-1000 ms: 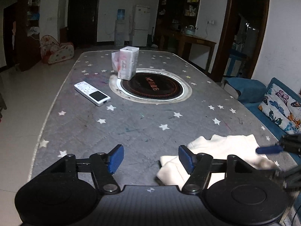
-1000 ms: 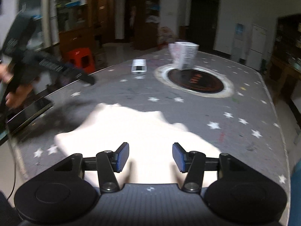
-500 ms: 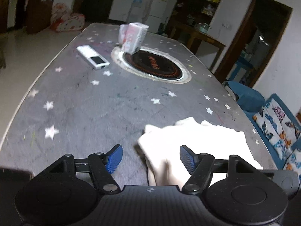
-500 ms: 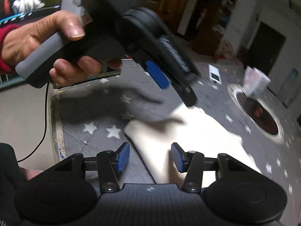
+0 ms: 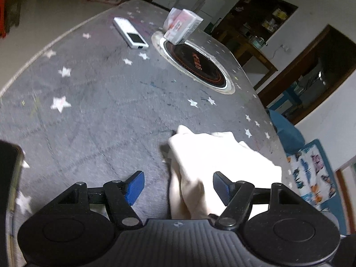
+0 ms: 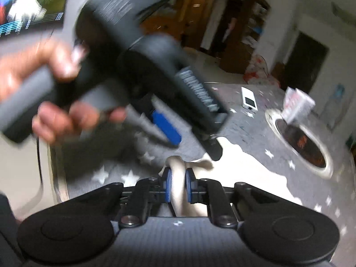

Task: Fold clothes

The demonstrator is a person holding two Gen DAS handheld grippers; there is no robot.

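The right gripper (image 6: 177, 183) pinches the cream cloth garment (image 5: 219, 153), whose bunched edge lies at one o'clock between the open left gripper (image 5: 178, 185) pads.

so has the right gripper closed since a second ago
Yes. The right gripper was open above the cream cloth on the grey star-patterned table; its blue pads now pinch a fold at the cloth's near corner.

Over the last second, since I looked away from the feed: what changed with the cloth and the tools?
The right tool closed on the near edge of the white garment, bunching it between its pads. The left tool moved in over the garment's left edge, jaws open, not gripping. The remote, tissue pack and the table's hotplate stayed where they were.
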